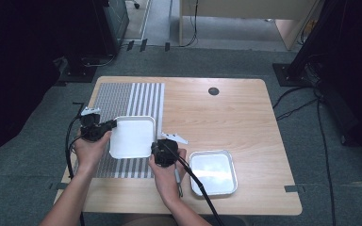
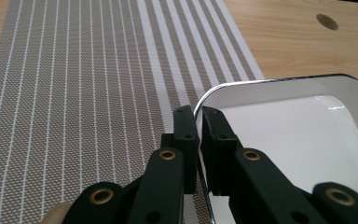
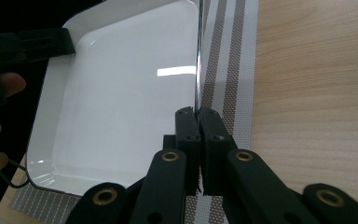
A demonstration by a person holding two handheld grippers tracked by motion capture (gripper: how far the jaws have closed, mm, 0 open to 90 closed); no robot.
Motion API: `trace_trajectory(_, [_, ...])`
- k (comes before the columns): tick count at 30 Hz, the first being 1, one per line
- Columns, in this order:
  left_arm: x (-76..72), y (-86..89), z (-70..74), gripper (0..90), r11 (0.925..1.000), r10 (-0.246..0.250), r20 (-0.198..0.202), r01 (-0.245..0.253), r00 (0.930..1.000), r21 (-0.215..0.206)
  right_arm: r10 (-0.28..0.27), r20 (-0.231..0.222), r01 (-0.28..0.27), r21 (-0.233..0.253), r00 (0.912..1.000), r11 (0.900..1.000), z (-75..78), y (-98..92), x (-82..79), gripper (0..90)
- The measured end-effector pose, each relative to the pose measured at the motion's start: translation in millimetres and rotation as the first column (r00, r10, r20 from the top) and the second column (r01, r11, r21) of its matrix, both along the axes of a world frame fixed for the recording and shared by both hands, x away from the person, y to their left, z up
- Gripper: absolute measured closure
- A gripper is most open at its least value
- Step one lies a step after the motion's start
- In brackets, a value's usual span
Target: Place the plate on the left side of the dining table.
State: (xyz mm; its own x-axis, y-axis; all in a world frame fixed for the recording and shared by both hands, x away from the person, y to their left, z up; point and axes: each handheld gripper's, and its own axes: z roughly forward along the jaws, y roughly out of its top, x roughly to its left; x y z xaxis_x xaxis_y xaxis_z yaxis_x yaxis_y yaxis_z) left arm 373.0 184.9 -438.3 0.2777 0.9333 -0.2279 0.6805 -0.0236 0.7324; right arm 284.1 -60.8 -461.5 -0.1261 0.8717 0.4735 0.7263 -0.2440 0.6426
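White tray (image 1: 132,137) on striped mat (image 1: 122,101), near worktop's front-left corner.
Pinched at opposite rims: left claw (image 1: 114,124), right claw (image 1: 153,148), both clamped thin. Probably stiff, light, slick; best gripped at rims.

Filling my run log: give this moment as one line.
left gripper: shut on white square tray rim | right gripper: shut on opposite rim | tray over striped placemat

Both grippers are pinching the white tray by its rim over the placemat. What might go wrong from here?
1. Each grip is thin: the left gripper and the right gripper clamp only the rim of the white tray, so it may slip or tilt if one hand leads.
2. The second tray sits close beside the right hand, which could knock it.
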Motion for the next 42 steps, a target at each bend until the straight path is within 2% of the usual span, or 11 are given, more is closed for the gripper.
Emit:
trace_trajectory(10, [34.5, 13.0, -12.1, 85.8, 1.0000, 0.005, -0.049, -0.005, 0.9988, 0.005, -0.023, -0.038, 0.023, 0.001, 0.9990, 1.000, -11.4, 20.6, 25.4, 88.5])
trace_trajectory(15, [47.5, 19.2, -16.2, 85.7, 0.9999, 0.009, -0.047, -0.009, 0.9988, 0.009, -0.033, -0.053, 0.034, 0.008, 0.9981, 0.999, -16.9, 28.5, 37.3, 88.3])
trace_trajectory(17, [53.0, 22.4, -17.2, 85.7, 0.9995, 0.000, -0.042, 0.002, 0.9991, 0.031, -0.035, -0.051, 0.035, 0.002, 0.9981, 0.999, -19.3, 34.6, 43.6, 88.0])
trace_trajectory(22, [70.7, 30.8, -20.2, 85.6, 0.9994, 0.003, -0.066, -0.001, 0.9978, 0.035, -0.029, -0.058, 0.029, -0.012, 0.9979, 1.000, -20.9, 45.3, 57.7, 87.6])
trace_trajectory(25, [77.3, 31.1, -23.0, 85.2, 0.9992, 0.012, -0.064, -0.010, 0.9979, 0.038, -0.033, -0.065, 0.032, -0.014, 0.9974, 0.999, -22.1, 48.8, 63.3, 87.3])
trace_trajectory(26, [82.7, 31.7, -28.0, 85.2, 0.9998, 0.020, -0.048, -0.019, 0.9987, 0.008, -0.045, -0.073, 0.044, -0.019, 0.9963, 0.999, -23.5, 51.5, 68.9, 87.3])
trace_trajectory(29, [87.0, 31.0, -34.4, 85.0, 0.9996, 0.021, -0.024, -0.021, 0.9995, 0.021, -0.058, -0.078, 0.056, -0.022, 0.9953, 0.998, -25.4, 52.8, 74.4, 87.3])
trace_trajectory(31, [94.7, 31.7, -42.0, 84.9, 0.9992, 0.025, -0.060, -0.023, 0.9979, 0.032, -0.059, -0.089, 0.055, -0.040, 0.9943, 0.998, -29.4, 56.3, 81.0, 86.8])
trace_trajectory(33, [97.1, 32.1, -43.6, 84.8, 0.9990, 0.026, -0.065, -0.024, 0.9975, 0.039, -0.052, -0.093, 0.047, -0.053, 0.9943, 0.997, -31.1, 57.6, 83.3, 86.3])
trace_trajectory(35, [103.8, 33.9, -46.5, 84.4, 0.9993, 0.036, -0.087, -0.034, 0.9955, 0.016, -0.040, -0.092, 0.034, -0.068, 0.9949, 0.997, -36.2, 60.7, 88.7, 85.9])
trace_trajectory(42, [112.3, 33.8, -56.4, 82.9, 0.9975, 0.070, -0.073, -0.070, 0.9949, -0.002, -0.046, -0.070, 0.041, -0.073, 0.9965, 0.996, -39.8, 66.1, 93.8, 85.0])
